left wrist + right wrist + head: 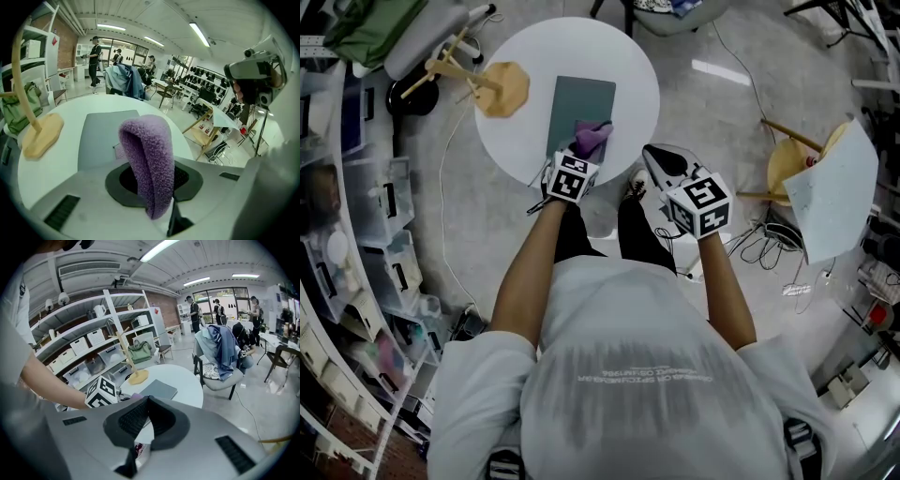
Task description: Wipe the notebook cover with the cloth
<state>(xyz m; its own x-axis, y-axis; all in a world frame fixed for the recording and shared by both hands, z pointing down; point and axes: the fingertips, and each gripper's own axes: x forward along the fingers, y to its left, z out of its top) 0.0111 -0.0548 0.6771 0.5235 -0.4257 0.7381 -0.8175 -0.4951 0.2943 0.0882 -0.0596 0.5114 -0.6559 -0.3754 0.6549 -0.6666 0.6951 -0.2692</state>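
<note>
Head view first: where does the cloth sit against your left claw?

— My left claw is clenched on it. In the left gripper view the cloth rises from between the jaws, arches over and droops forward. From above, its free end lies over the near right corner of the notebook. Whether it presses on the cover I cannot tell.

How do the two look?

— The cloth is purple and fleecy, bent into a thick loop. The notebook is closed and flat, with a plain grey-green cover, its long side running away from me.

And the room to move?

— The notebook lies about the middle of the round white bench, its near end close to the rim by my left claw. Bare bench shows to its right and beyond it. To its left, the base of a wooden stand sits apart from it. My right claw is pinched together on nothing. It hangs just past the bench's rim, over the floor, near the left one.
</note>
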